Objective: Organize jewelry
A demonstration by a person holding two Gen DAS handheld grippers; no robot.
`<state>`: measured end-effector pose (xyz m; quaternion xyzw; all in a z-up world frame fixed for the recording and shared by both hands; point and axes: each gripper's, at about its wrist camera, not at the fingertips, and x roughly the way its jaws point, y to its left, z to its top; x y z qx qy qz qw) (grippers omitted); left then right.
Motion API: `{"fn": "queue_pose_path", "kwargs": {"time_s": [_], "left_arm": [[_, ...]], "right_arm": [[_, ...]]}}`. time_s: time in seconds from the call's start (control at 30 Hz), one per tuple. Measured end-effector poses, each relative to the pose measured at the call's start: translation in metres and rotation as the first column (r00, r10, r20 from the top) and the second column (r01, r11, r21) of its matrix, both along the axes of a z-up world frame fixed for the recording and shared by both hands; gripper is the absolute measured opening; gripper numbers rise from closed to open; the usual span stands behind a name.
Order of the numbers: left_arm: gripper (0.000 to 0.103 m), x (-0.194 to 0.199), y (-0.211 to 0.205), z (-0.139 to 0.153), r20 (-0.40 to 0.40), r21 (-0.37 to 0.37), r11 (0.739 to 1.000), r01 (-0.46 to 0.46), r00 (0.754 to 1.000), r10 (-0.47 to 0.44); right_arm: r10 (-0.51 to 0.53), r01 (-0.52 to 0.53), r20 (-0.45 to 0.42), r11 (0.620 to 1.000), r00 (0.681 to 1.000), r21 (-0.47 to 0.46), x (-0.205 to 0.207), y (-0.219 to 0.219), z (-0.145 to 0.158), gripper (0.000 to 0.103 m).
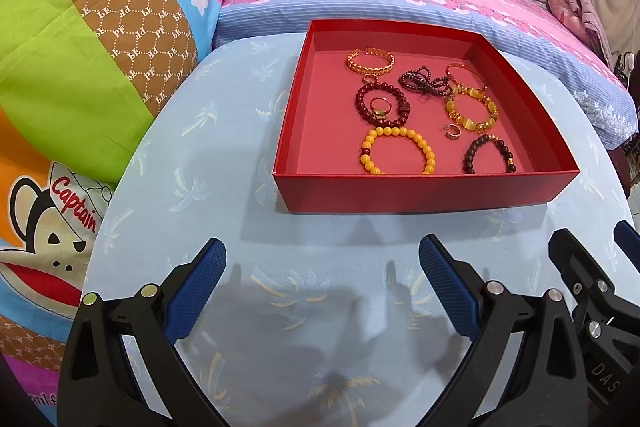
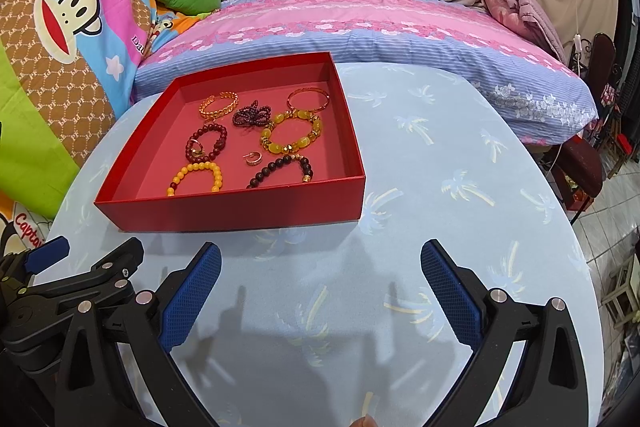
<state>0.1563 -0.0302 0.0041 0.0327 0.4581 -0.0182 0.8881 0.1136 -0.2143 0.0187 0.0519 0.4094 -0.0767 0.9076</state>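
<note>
Left wrist view shows us a red box (image 1: 424, 193) holding bracelets (image 1: 398, 151) and rings (image 1: 379, 105); our left gripper (image 1: 322, 267) and right gripper (image 2: 320, 269) hover with jaws wide apart, empty.

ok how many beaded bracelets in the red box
4 laid out as rings: dark red middle left, chunky amber middle right, yellow front left, dark brown front right. The tangled dark strand behind isn't counted; none look hidden.

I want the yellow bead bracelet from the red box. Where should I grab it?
Come straight down from above. The yellow bracelet lies flat near the box's front wall, so pinch its far arc of beads, one finger inside the loop, one outside.
</note>
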Motion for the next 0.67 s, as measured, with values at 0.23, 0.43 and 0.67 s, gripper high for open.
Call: {"fn": "queue_pose_path", "kwargs": {"time_s": [0.23,0.43,0.67], "left_arm": [[0.093,-0.0001,0.0010,0.0016,0.003,0.002,1.000,0.002,1.000,-0.002],[0.093,-0.0009,-0.0003,0.0023,0.009,0.011,1.000,0.002,1.000,-0.002],[0.093,-0.0013,-0.0006,0.0025,0.011,0.014,1.000,0.002,1.000,-0.002]], "right_arm": [[0.001,-0.001,0.001,1.000,1.000,0.000,-0.0001,0.0000,0.0002,0.096],[0.000,0.000,-0.001,1.000,1.000,0.000,-0.0002,-0.0005,0.0002,0.096],[0.001,-0.001,0.000,1.000,1.000,0.000,-0.0004,-0.0007,0.0003,0.096]]}}
